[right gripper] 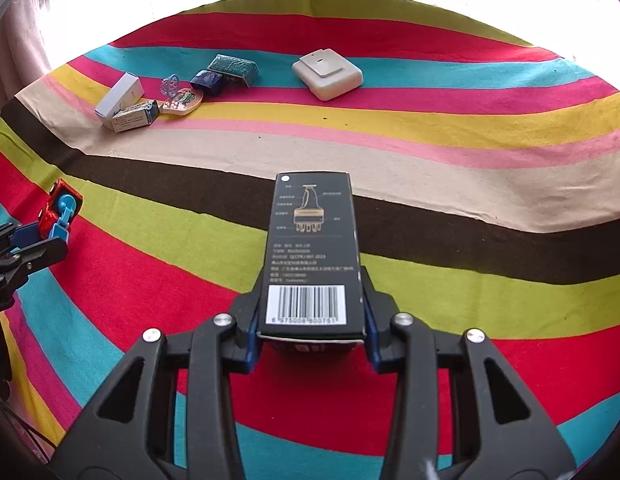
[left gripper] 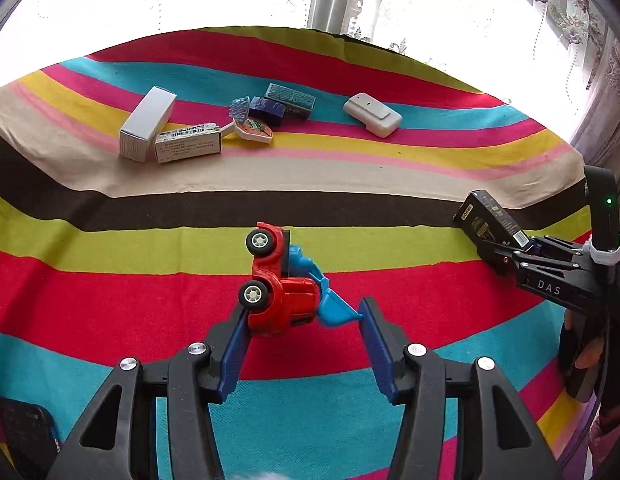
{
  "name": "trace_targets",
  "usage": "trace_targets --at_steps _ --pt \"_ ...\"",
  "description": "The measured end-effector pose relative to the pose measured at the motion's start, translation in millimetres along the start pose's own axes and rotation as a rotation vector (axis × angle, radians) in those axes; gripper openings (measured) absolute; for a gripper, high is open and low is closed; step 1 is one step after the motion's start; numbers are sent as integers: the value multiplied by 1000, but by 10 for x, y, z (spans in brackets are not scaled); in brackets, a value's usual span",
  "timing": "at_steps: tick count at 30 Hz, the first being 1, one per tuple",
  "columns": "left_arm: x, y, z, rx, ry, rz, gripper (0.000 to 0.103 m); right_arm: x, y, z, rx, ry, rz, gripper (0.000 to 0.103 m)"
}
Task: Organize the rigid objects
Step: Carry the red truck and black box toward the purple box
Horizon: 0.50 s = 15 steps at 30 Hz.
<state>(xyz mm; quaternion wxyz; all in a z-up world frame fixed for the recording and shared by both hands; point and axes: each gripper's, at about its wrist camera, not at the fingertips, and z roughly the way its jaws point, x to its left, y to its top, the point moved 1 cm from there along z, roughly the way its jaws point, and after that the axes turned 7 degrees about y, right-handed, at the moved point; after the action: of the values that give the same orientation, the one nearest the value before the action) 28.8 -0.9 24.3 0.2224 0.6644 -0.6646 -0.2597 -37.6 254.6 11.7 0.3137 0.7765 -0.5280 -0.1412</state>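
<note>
My left gripper (left gripper: 305, 312) is shut on a red toy truck with a blue scoop (left gripper: 283, 280), held on its side above the striped cloth; it also shows at the left edge of the right wrist view (right gripper: 57, 210). My right gripper (right gripper: 310, 300) is shut on a long black box with a barcode (right gripper: 312, 248), which points away from me; the box also shows at the right of the left wrist view (left gripper: 490, 226). At the far side lie a white box (left gripper: 147, 122), a printed carton (left gripper: 187, 142), a dark blue block (left gripper: 265, 110) and a teal box (left gripper: 291, 98).
A white flat plastic device (left gripper: 372, 114) lies at the far right of the cloth; it also shows in the right wrist view (right gripper: 328, 72). A small heart-shaped case (left gripper: 253, 130) sits by the cartons. The striped cloth (left gripper: 350, 184) covers the surface; curtains hang behind. A dark object (left gripper: 25, 432) lies near left.
</note>
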Motion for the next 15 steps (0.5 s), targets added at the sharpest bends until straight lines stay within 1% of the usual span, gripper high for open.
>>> trace_targets --at_steps 3,7,11,15 --pt "-36 -83 4 7 -5 1 54 3 1 -4 0 -6 -2 44" --pt "-117 -143 -112 -5 -7 24 54 10 -21 -40 1 -26 7 43" --pt "-169 -233 -239 -7 -7 48 54 135 -149 -224 -22 11 66 43" --pt "-191 -350 -298 10 -17 55 54 358 -295 -404 -32 33 61 43"
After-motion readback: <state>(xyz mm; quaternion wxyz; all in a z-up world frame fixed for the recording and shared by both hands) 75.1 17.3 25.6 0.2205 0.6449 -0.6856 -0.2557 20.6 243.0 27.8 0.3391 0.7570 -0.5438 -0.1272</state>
